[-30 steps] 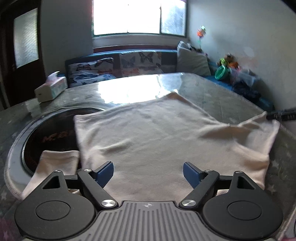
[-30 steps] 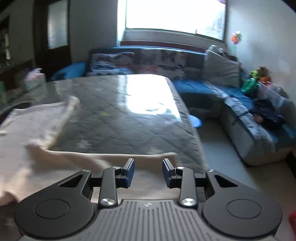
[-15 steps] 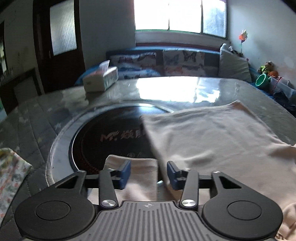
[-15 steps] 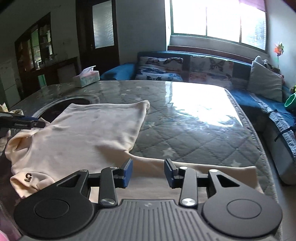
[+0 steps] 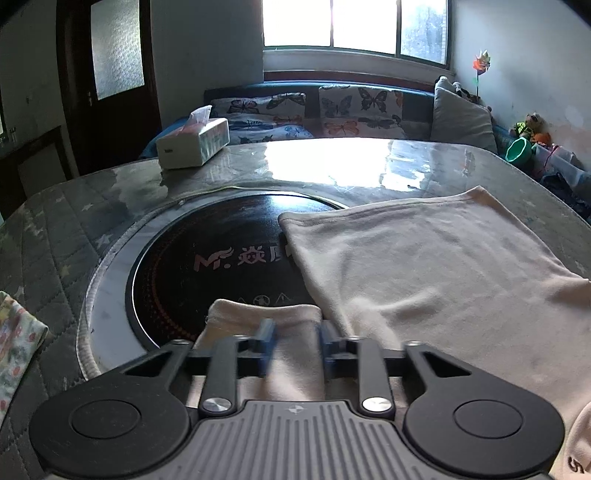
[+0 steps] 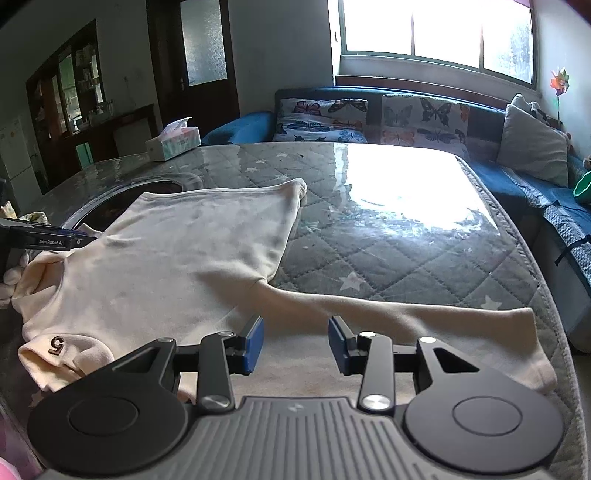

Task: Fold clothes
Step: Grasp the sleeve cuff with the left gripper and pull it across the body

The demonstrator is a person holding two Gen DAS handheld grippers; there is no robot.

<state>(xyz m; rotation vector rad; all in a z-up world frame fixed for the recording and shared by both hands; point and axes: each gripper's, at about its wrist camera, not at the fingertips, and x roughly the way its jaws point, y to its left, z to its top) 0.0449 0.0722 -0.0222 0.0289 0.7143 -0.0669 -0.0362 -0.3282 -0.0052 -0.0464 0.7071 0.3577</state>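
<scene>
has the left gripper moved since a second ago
Yes. The left gripper has slid left, off the shirt's body to its left sleeve by the round black cooktop. Its jaws have just been closing, with the sleeve between them.

1. From the left wrist we look low and close over the left gripper (image 5: pixel 293 345), tilted down toward the window (image 5: pixel 354 26).
2. From the right wrist we sit just above the right gripper (image 6: pixel 295 345) — same heading.
3. Both views share the cream shirt (image 5: pixel 436 273) (image 6: pixel 177 258), the tissue box (image 5: pixel 192 142) (image 6: pixel 173 142) and the sofa (image 5: pixel 314 110) (image 6: pixel 369 114) — and the right view catches the left gripper (image 6: pixel 48 240) at its left edge.
</scene>
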